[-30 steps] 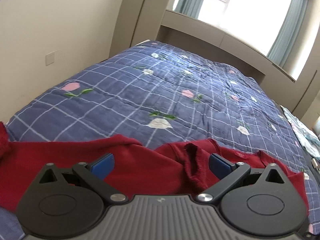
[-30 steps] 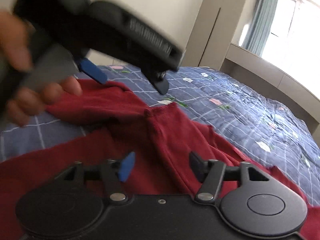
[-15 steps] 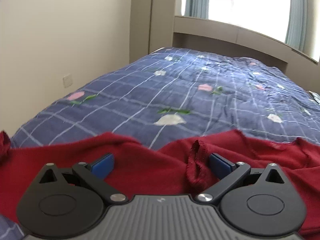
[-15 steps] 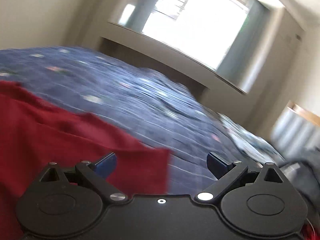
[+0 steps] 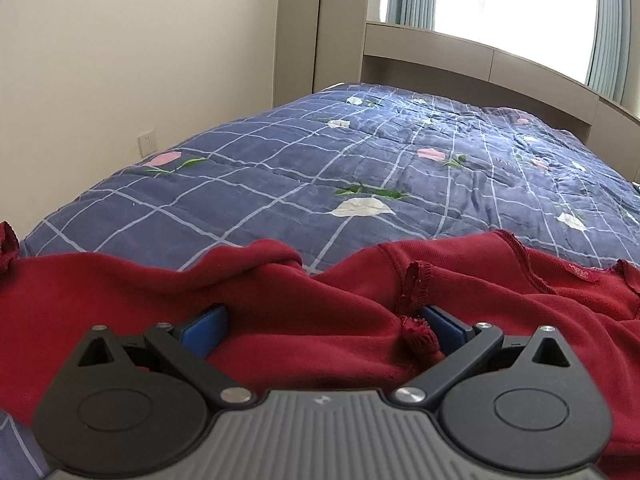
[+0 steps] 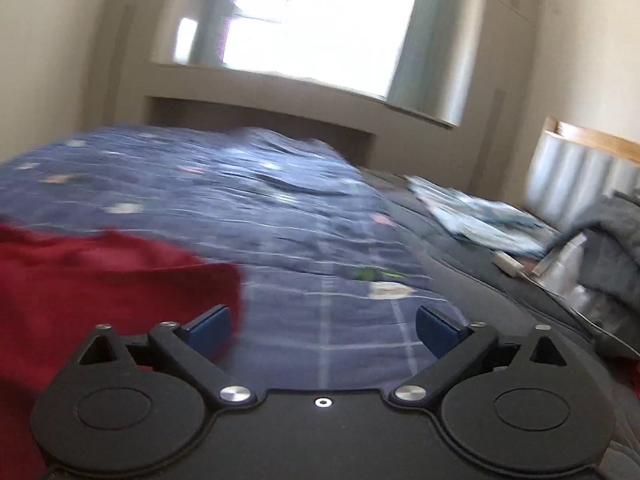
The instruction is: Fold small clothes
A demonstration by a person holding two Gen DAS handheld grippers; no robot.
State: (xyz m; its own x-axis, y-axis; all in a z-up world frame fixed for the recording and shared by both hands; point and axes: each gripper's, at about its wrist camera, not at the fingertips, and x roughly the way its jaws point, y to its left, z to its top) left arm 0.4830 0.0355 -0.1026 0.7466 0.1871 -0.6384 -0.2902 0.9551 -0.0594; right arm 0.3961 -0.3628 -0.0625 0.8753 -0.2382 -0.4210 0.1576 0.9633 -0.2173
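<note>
Your dark red knit garment [image 5: 300,312] lies rumpled on the blue checked bed, unfolded, a frilled edge [image 5: 416,280] bunched upward near its middle and a small label [image 5: 582,273] showing at right.

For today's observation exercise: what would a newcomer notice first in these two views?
The dark red garment lies rumpled across the near edge of the bed, under the left gripper. Behind it stretches the blue checked quilt with flowers. The right gripper, its jaws opening and empty, hangs beside the garment's edge.

Left hand-held gripper [image 5: 322,330] is angled downward, jaws spread wide; right hand-held gripper [image 6: 322,330] is seen with jaws opening, nothing between.
</note>
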